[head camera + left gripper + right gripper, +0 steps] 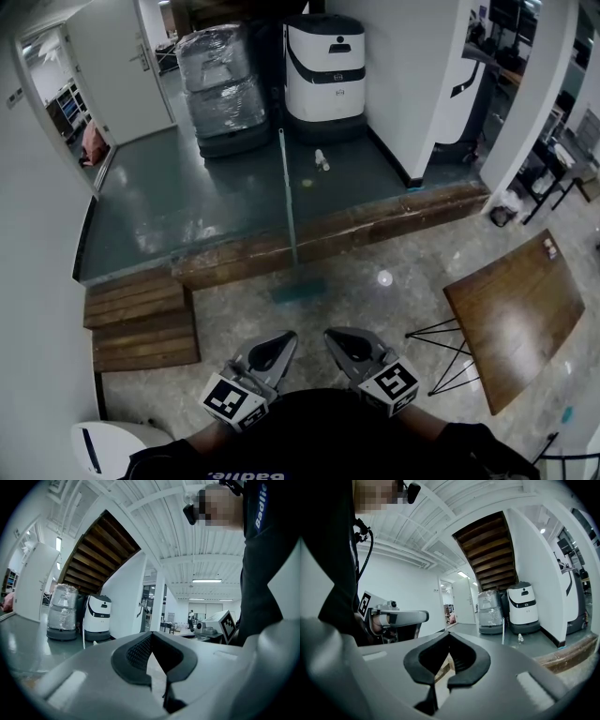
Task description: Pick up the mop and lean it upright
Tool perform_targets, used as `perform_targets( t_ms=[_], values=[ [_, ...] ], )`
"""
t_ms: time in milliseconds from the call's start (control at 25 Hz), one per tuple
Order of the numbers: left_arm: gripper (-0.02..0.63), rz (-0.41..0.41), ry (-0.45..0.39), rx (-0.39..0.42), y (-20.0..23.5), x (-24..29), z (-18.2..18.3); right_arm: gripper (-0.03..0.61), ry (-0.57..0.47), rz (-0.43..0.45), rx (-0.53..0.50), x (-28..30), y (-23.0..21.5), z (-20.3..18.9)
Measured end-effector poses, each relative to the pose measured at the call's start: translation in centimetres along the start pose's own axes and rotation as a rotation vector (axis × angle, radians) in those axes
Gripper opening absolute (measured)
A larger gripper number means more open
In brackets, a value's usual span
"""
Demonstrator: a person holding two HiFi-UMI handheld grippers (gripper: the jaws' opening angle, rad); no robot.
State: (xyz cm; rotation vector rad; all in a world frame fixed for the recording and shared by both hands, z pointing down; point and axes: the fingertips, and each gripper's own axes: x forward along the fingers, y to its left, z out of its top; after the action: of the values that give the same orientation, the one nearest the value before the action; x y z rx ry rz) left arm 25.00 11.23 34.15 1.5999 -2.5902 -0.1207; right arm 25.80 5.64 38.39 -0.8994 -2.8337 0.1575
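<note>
Closest in, at six o'clock, the left gripper (281,344) and right gripper (339,339) sit side by side, each with its jaws pressed together on nothing. At twelve o'clock the mop (287,202) lies flat, its head by the wooden step (394,217) and its handle running across the green floor (187,206) toward a white robot (323,70).

Stone floor (375,309), wooden steps (141,323), brown table (516,309), white walls (403,66).
</note>
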Motion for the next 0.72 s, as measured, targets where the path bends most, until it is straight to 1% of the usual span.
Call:
perform_targets(
  t_ms=[200, 400, 560, 720],
  values=[
    [0.02, 0.035, 0.008, -0.004, -0.9, 2.6, -0.1, 0.005, -0.004, 0.012, 0.017, -1.6, -2.8, -0.4],
    [0.02, 0.074, 0.014, -0.035, -1.3, 4.7, -0.3, 0.005, 0.006, 0.021, 0.034, -2.4, -5.4, -0.2],
    [0.02, 0.069, 0.018, -0.042, -1.3, 6.2, -0.7, 0.005, 0.014, 0.031, 0.047, -2.2, -6.5, -0.1],
    [0.02, 0.074, 0.014, -0.042, 0.2, 6.9, -1.0, 0.005, 0.026, 0.019, 0.052, -0.9, -8.1, -0.4]
  ],
)
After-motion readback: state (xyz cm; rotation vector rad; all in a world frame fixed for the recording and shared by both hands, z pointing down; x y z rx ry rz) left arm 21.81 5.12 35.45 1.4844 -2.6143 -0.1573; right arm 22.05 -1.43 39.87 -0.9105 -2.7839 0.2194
